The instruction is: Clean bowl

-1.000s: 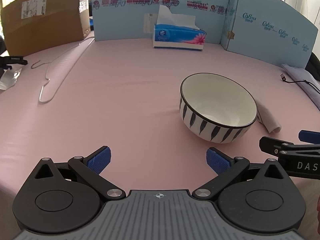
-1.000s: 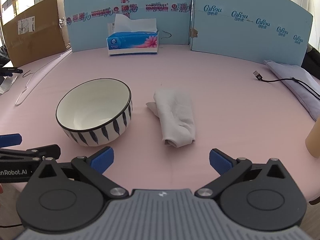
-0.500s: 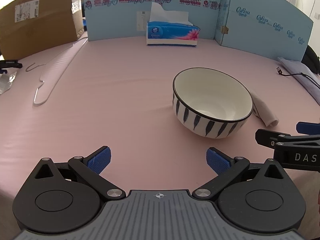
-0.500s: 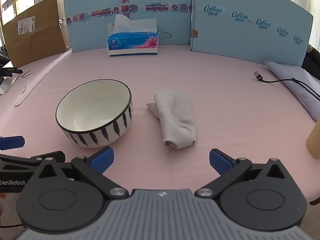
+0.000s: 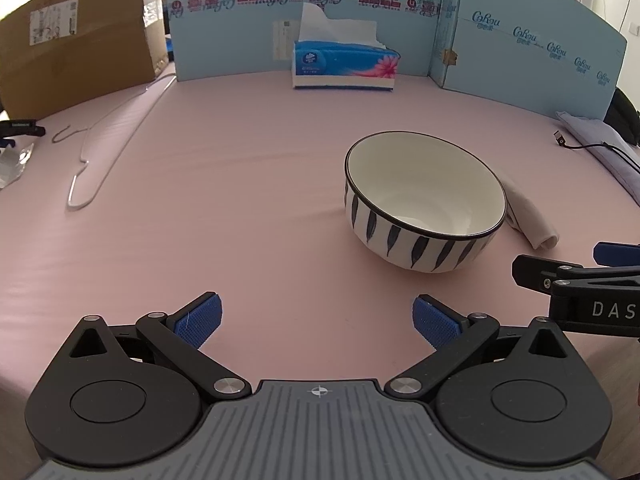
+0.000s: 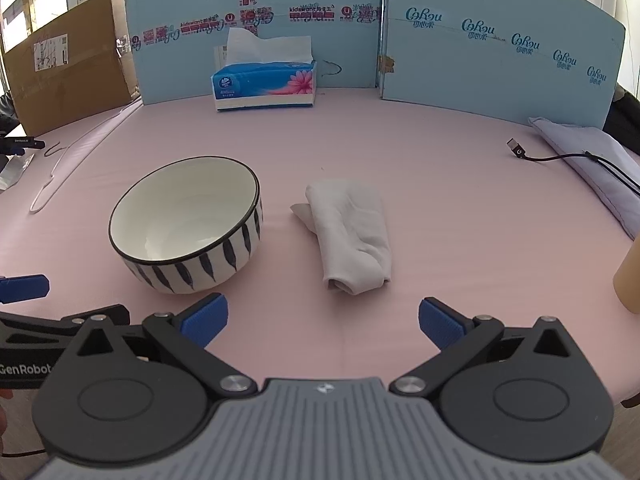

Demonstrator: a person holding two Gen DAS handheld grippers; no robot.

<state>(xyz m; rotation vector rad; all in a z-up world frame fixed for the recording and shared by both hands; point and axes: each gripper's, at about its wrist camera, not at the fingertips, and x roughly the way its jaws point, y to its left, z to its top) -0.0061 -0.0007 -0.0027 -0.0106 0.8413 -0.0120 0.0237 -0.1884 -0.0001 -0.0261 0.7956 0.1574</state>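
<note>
1. One pink table (image 6: 440, 168) fills both views; one blue cardboard screen (image 6: 480, 60) stands along its far edge at 12 o'clock, and one brown carton (image 5: 76, 52) stands at 10 o'clock.
2. Two grippers are in view; the left gripper (image 5: 317, 320) hovers over the near edge of the table with its blue pads spread wide and nothing between them; the right gripper (image 6: 323, 322) hovers likewise, spread and empty; each one shows at the side of the other's view.
3. One lilac pouch (image 6: 592, 160) lies at 2 o'clock in the right wrist view, with one black cable (image 6: 560, 158) running onto it.
4. One bowl (image 6: 188, 226), white inside with a dark rim and dark leaf strokes outside, stands upright on the table; it lies at 1 o'clock from the left gripper and at 11 o'clock from the right gripper, ahead of both sets of pads and touching neither.
5. One tissue box (image 5: 346, 66) stands at 12 o'clock before the screen, a sheet sticking up from it.
6. One folded white cloth (image 6: 352, 236) lies just beside the bowl on its right, apart from it, at 12 o'clock from the right gripper.
7. One wire hanger (image 5: 104, 148) lies at 10 o'clock in the left wrist view.
</note>
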